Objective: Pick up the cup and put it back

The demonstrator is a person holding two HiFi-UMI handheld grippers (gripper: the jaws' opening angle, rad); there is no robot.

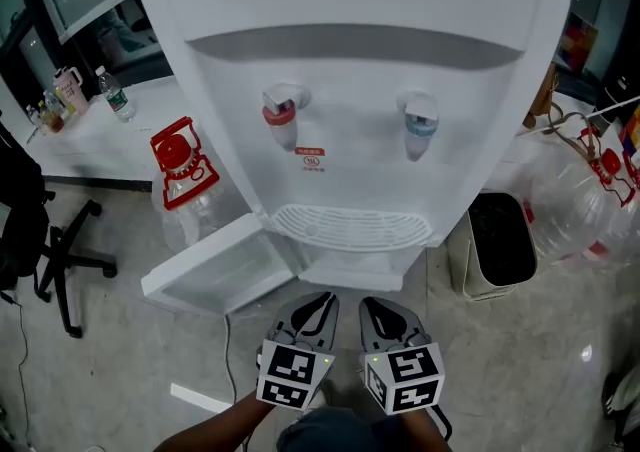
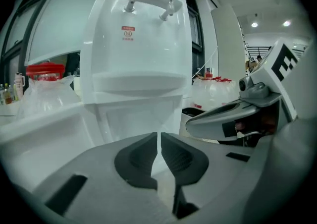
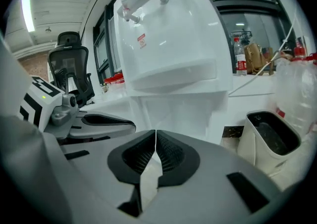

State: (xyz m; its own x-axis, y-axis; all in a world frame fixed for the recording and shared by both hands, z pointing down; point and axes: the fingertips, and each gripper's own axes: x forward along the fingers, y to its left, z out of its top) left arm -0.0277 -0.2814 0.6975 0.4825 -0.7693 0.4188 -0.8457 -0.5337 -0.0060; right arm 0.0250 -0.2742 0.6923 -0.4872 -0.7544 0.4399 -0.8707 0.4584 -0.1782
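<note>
Head view: the dispenser (image 1: 350, 90) fills the top and middle of the frame. Its lower door (image 1: 215, 270) swings open toward the lower left, and the drip tray (image 1: 350, 227) sits dead centre with nothing on it. Both grippers are side by side at the bottom centre, tips aimed up-frame at the base of the machine. The left gripper (image 1: 318, 300) is just under the door's hinge side and the right gripper (image 1: 372, 306) is right next to it. No cup anywhere in this shot.

Left gripper view: the jaws are closed tip to tip with nothing in between. Straight past them is the dispenser's lower cabinet (image 2: 133, 119), and the right gripper pokes in from the right edge. The cabinet inside looks pale and bare, but it's washed out, so a white cup could be sitting in there and I wouldn't be able to tell.

Right gripper view: same deal, jaws pinched shut and empty. The dispenser is ahead and a bit left, and there's a bin (image 3: 270, 141) at lower right. No cup here either.

So nothing tells me which way the cup lies or how it's oriented. If it's in that cabinet, my guess is it'd be straight ahead and low. The left gripper looks like the nearer one, being on the door side.
</note>
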